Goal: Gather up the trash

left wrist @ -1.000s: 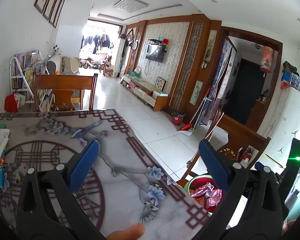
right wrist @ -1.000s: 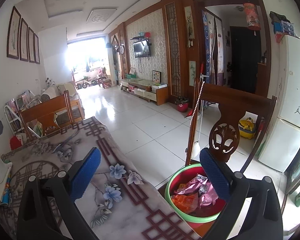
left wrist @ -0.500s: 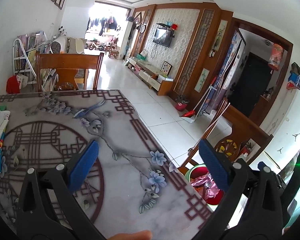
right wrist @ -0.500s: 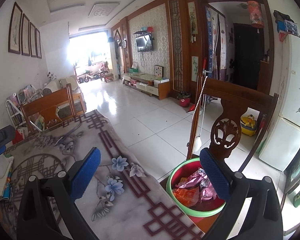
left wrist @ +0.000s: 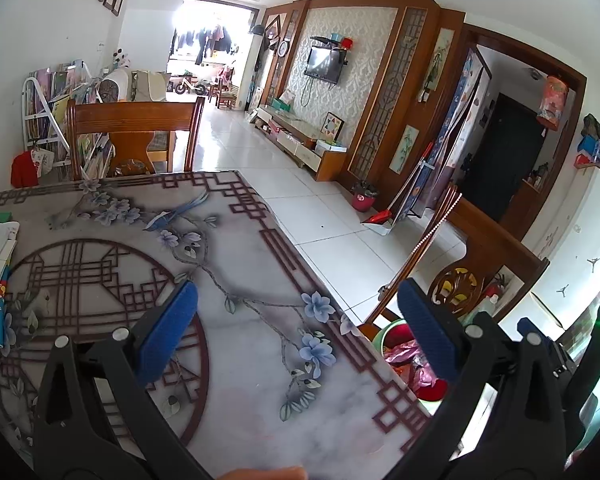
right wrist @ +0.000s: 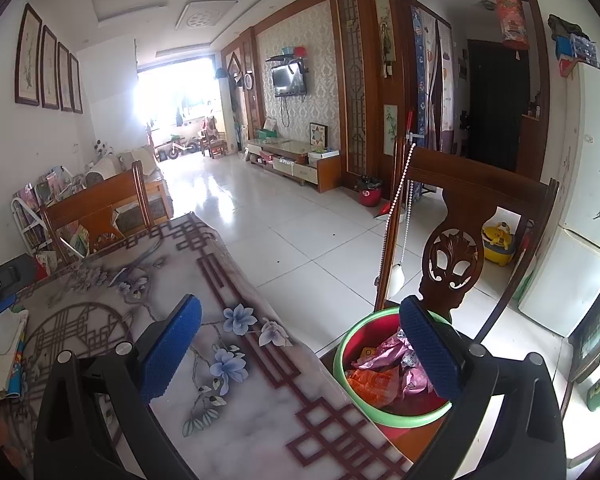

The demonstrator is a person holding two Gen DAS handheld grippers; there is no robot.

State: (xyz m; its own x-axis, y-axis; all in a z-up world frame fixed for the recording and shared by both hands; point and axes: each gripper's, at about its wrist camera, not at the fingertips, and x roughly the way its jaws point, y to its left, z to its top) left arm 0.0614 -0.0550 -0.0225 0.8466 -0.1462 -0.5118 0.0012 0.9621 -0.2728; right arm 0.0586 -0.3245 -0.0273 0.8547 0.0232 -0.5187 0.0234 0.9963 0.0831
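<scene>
Meanwhile, both hand-held grippers spread, empty: right hand-held gripper (right wrist: 300, 348) above tabletop (right wrist: 240, 420) edge, trash-filled basin (right wrist: 380, 416) just beside its right finger; left hand-held gripper (left wrist: 296, 336) over tabletop.

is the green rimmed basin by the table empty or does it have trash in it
Not empty: the basin holds crumpled pink and orange wrappers over its red inside, well below the rim.
</scene>
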